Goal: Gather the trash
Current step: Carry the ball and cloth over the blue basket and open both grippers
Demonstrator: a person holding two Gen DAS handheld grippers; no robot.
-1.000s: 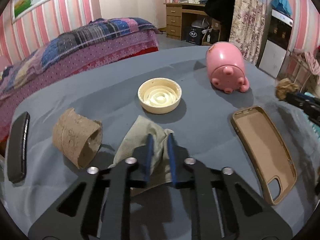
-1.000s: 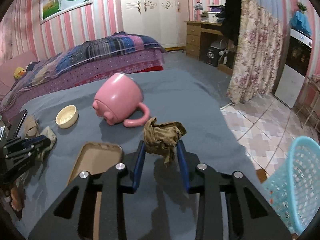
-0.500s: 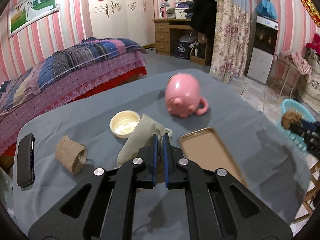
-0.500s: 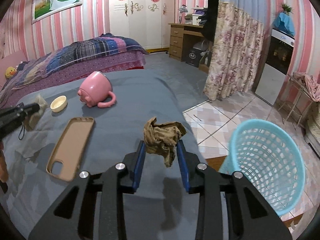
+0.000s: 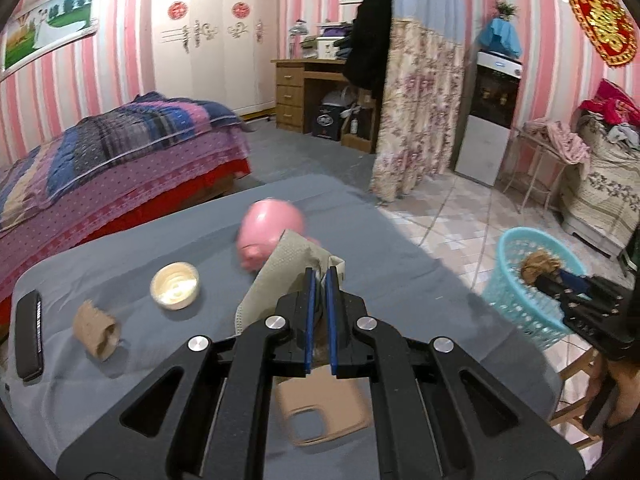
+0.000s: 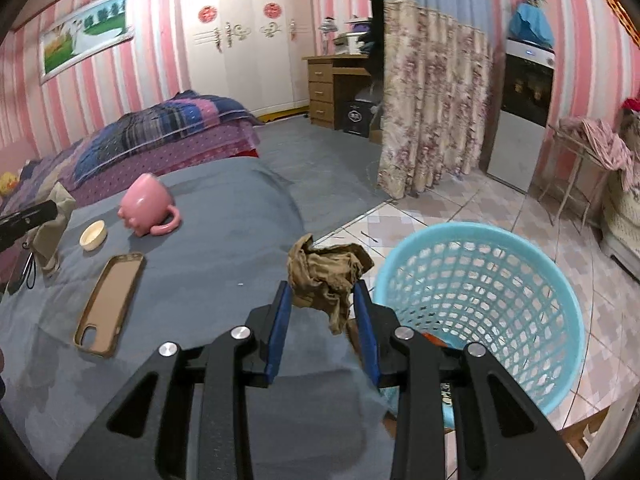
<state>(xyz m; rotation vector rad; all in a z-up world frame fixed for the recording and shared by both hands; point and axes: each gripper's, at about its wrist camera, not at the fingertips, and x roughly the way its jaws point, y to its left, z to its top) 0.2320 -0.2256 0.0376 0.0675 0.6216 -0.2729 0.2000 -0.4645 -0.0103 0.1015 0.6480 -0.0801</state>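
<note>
My left gripper [image 5: 319, 276] is shut on a beige paper napkin [image 5: 280, 276] and holds it above the grey table [image 5: 120, 248]. My right gripper [image 6: 322, 292] is shut on a crumpled brown paper wad [image 6: 324, 272] at the table's right edge, just left of the light-blue mesh basket [image 6: 480, 304] on the floor. In the left wrist view the basket [image 5: 516, 292] stands right of the table with the wad [image 5: 538, 266] over it. A torn cardboard tube [image 5: 96, 330] lies on the table at left.
A pink pig mug [image 6: 146, 206], a cream lid [image 6: 94, 234] and a tan phone case [image 6: 110, 304] lie on the table. A black remote [image 5: 29, 332] is at its left edge. A bed [image 5: 100, 152] stands behind, tiled floor [image 6: 460, 208] at right.
Both grippers have lifted and swung right with their trash. The right gripper's wad went from over the table to beside the basket. The left gripper lifted the napkin off the table.
</note>
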